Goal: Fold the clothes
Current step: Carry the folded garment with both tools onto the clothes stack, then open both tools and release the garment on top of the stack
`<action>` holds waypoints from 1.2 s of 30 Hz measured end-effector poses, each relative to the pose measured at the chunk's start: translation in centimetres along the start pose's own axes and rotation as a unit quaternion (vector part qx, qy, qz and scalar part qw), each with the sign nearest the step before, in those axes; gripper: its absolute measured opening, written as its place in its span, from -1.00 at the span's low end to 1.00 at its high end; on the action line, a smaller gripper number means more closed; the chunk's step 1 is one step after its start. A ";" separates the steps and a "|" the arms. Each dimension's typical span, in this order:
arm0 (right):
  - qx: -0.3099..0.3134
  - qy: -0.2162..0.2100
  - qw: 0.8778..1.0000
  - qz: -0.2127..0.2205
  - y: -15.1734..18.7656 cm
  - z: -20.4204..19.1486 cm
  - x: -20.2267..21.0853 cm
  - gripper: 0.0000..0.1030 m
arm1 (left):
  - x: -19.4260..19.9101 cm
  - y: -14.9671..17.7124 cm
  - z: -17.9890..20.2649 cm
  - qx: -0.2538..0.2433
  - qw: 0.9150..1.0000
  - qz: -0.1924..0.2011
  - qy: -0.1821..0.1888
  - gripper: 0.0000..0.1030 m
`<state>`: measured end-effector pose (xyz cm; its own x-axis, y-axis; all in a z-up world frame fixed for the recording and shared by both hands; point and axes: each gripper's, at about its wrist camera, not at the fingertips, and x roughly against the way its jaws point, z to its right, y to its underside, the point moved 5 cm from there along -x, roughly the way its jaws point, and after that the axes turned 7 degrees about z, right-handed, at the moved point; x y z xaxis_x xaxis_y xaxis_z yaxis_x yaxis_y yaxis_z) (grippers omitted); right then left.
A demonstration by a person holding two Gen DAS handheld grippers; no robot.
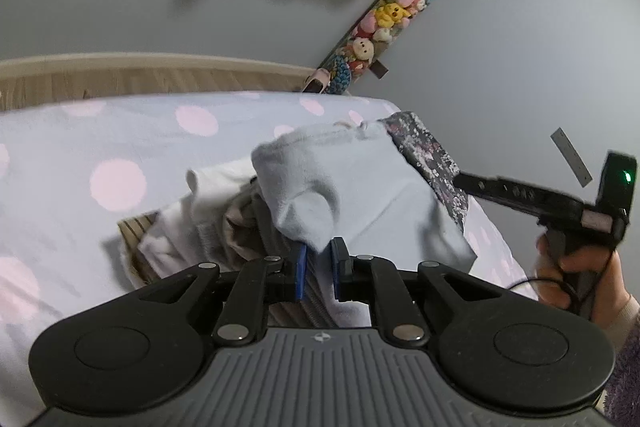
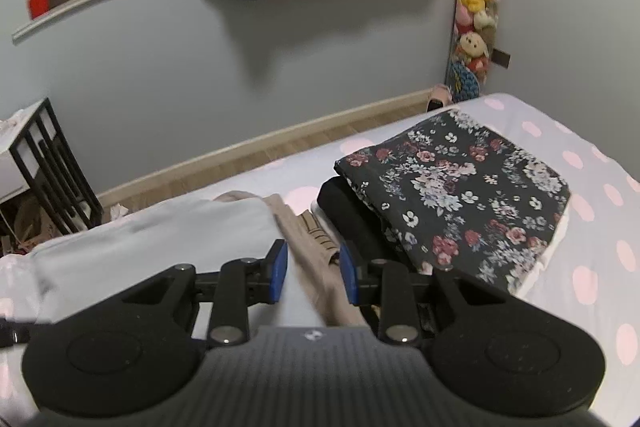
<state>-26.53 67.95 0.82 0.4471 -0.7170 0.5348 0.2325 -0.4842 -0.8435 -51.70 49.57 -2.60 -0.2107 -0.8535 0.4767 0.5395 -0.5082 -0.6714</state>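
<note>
Folding under way on a spotted bed (image 1: 80, 147), used as the flat surface for the job.

Toward the far corner, a squared stack topped with floral cloth (image 2: 460, 187), set aside clear of the loose heap, probably as the finished pile.

Nearer the cameras, unsorted pieces: white cloth (image 1: 180, 219) and beige cloth (image 2: 304, 227), crumpled and overlapping, apparently waiting their turn.

Draped over that heap, the blue cloth (image 1: 360, 187), the piece now in hand: raised at the near edge and sagging back toward the floral stack, so hanging rather than lying flat.

At its near corner, the left gripper (image 1: 320, 259), jaws nearly together and clamped on a pinch of blue cloth, likely to keep that corner fixed as an anchor.

Alongside, the right gripper (image 2: 314, 259), jaws apart and holding nothing, poised low over the seam where blue meets beige, seemingly lined up to take a second corner. Beige lying so close underneath: a risk of catching both layers.
</note>
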 end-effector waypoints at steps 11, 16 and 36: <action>-0.032 0.006 0.999 0.002 5.4 -2.2 3.0 -0.33 | -1.1 -4.4 4.0 -0.145 0.988 0.042 -0.018 -0.74; -0.043 0.024 0.999 -0.004 7.0 -1.5 0.8 -0.33 | -5.1 -2.7 2.9 -0.167 0.984 0.001 -0.055 -0.74; -0.078 0.044 0.996 -0.022 7.8 -0.8 -3.5 -0.26 | -7.7 -2.6 0.7 -0.188 0.979 -0.033 -0.066 -0.74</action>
<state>-26.95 66.24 -7.58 0.3604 -0.7315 0.5789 0.1109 -0.5826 -0.8052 -50.88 57.49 -4.14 -0.1139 -0.8078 0.5784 0.1849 -0.5892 -0.7865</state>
